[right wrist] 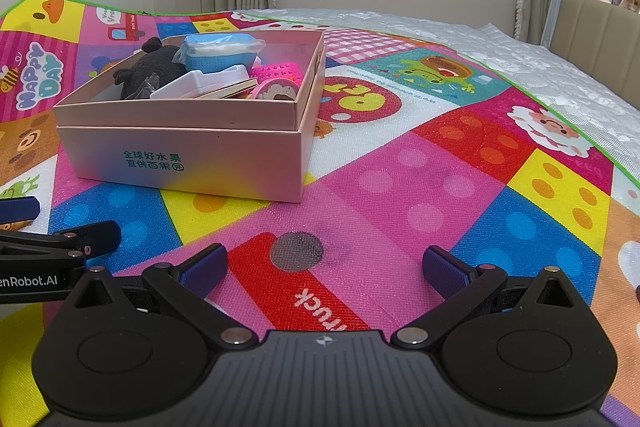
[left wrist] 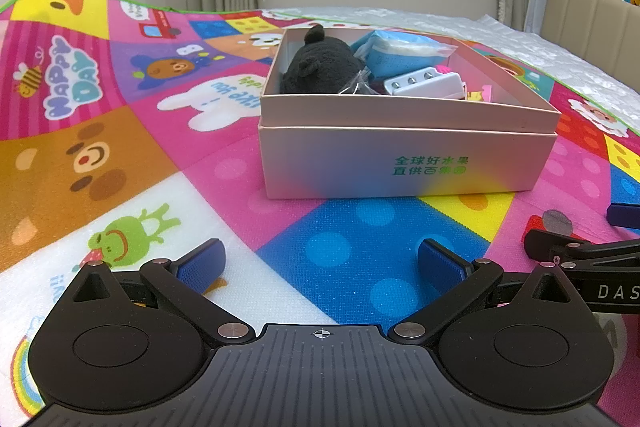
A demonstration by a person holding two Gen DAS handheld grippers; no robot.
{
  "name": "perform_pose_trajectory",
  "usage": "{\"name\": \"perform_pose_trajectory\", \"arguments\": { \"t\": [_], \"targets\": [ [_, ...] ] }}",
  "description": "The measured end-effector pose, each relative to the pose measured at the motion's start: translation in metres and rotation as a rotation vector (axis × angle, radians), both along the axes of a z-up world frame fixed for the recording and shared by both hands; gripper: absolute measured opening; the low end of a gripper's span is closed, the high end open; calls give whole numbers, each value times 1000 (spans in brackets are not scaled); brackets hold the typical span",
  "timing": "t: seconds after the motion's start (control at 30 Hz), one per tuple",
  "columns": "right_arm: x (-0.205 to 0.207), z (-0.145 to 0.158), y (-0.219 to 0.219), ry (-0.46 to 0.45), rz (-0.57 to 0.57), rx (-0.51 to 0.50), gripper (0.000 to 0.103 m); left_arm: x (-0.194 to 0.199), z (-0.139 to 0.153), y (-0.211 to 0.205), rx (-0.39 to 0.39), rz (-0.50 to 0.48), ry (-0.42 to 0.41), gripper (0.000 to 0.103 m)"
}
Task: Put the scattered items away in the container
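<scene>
Nearest the lens, the left gripper (left wrist: 322,259) rests low over the colourful cartoon-printed foam play mat (left wrist: 120,155), its blue-padded fingers (left wrist: 202,261) spread wide with nothing between them. Beside it the right gripper (right wrist: 325,263) sits equally low, fingers apart and empty, over a red patch of mat with a round grey printed spot.

Straight ahead of the left gripper stands the pink cardboard box with green lettering (left wrist: 404,163), open at the top. Inside it lie a black plush toy (left wrist: 320,65) at the box's far-left corner, a blue-and-white plastic packet (left wrist: 396,55) behind the middle, a white plastic case (left wrist: 424,85), and, clearer from the right wrist view, a pink perforated basket (right wrist: 280,71) and a pink round item (right wrist: 276,91) toward the box's right side.

From the right gripper the box lies ahead and to the left; the left gripper faces its long front wall squarely and looks nearer to it.

No loose item shows on the mat around the box, so the tidying appears essentially finished.
</scene>
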State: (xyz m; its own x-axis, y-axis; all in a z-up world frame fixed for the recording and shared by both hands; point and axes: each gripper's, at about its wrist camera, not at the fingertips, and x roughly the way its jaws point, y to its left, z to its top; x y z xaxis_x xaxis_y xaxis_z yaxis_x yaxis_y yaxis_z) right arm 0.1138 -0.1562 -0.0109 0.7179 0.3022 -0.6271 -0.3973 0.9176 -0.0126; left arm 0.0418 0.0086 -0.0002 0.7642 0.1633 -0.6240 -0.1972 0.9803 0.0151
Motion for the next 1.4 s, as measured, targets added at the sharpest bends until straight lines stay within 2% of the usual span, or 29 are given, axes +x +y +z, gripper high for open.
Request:
{"name": "perform_pose_trajectory", "arguments": {
  "t": [0.5,0.73,0.83,0.97,1.03,1.1,1.27,1.4],
  "targets": [
    [0,0,0,0,0,0,103,0,1,2,-9,-1,1,103],
    [0,0,0,0,0,0,103,1,-1,0,11,1,2,103],
    [-1,0,0,0,0,0,103,-1,0,2,-10,0,-5,103],
    [-1,0,0,1,0,2,103,-3,5,3,-53,-23,23,103],
    [-1,0,0,1,0,1,103,-5,6,-4,-24,-28,46,103],
    [-1,0,0,1,0,1,103,-8,6,-10,3,-15,61,103],
    [-1,0,0,1,0,1,103,-7,7,-3,-46,18,52,103],
    [-1,0,0,1,0,1,103,-6,6,-5,-25,36,44,103]
  ]
}}
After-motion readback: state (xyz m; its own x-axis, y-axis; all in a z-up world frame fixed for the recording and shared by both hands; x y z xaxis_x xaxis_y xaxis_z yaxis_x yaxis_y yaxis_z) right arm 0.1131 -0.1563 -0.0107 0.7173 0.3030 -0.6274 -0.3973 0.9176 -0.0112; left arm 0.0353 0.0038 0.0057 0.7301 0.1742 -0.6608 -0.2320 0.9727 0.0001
